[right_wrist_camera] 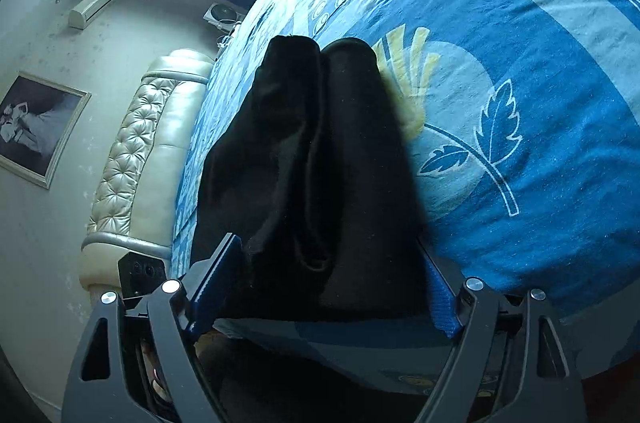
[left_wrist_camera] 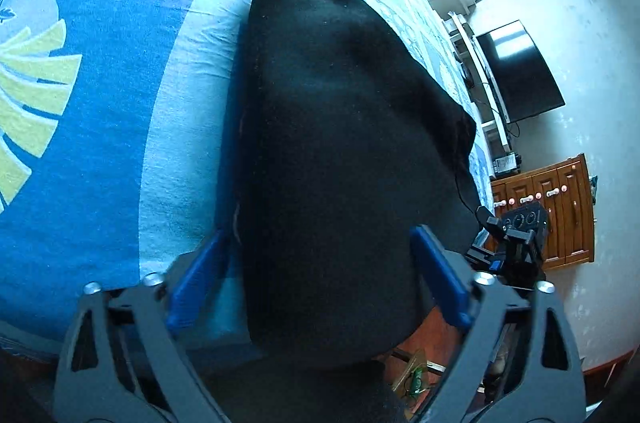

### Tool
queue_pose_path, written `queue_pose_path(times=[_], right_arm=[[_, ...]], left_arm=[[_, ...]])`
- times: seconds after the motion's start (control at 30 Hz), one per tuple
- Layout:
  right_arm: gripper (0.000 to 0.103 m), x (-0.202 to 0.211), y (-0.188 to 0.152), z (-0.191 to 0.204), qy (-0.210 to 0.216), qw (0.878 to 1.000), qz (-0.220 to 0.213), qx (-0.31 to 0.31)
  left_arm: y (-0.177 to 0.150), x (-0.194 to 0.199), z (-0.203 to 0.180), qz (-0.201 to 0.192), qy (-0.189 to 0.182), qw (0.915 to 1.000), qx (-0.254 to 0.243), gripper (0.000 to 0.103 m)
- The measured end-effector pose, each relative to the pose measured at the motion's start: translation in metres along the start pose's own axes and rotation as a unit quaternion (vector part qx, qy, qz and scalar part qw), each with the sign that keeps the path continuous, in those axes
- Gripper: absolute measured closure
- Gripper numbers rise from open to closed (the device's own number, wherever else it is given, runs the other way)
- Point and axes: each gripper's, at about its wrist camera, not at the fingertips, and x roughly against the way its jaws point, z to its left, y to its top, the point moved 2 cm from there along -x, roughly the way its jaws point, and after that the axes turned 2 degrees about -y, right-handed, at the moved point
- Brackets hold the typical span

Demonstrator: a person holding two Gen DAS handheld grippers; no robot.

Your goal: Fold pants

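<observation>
Black pants [left_wrist_camera: 340, 151] lie on a bed with a blue patterned sheet [left_wrist_camera: 100, 103], near its front edge. In the left wrist view my left gripper [left_wrist_camera: 320, 247] is open, its blue fingers [left_wrist_camera: 200, 275] on either side of the pants' near end. In the right wrist view the pants [right_wrist_camera: 320, 163] show two legs side by side stretching away. My right gripper [right_wrist_camera: 328, 255] is open, its blue pads [right_wrist_camera: 440, 299] straddling the near end at the bed edge. The other gripper [left_wrist_camera: 516, 235] shows at the right of the left wrist view.
A tufted cream headboard [right_wrist_camera: 136, 159], a framed picture [right_wrist_camera: 36, 127] and an air conditioner [right_wrist_camera: 94, 5] are at left in the right view. A wooden cabinet [left_wrist_camera: 556, 207], a dark TV [left_wrist_camera: 516, 71] and white shelves [left_wrist_camera: 472, 63] stand beyond the bed.
</observation>
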Motion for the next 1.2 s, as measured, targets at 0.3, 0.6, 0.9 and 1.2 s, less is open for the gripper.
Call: queue_pose_path(times=[0.3,0.6,0.9,1.2], right_arm=[[0.06,-0.005,-0.005,0.021,-0.011,1.0,0.0,0.025],[0.061,-0.041,-0.013,0.056,0.002,0.999,0.026,0.043],[0.061,-0.087,-0.02,0.095,0.016,0.996,0.06,0.069],[0.061,-0.098,-0.026,0.094,0.025,0.995,0.072,0.069]], left_arm=[[0.003,0.013,-0.015,-0.006,0.078,0.9954,-0.056,0.059],[0.004,0.053,-0.001,-0.036,0.15,0.9845,-0.084,0.06],[0.002,0.095,0.032,-0.059,0.183,0.9795,-0.059,0.06],[-0.001,0.104,0.048,-0.067,0.18,0.9804,-0.043,0.059]])
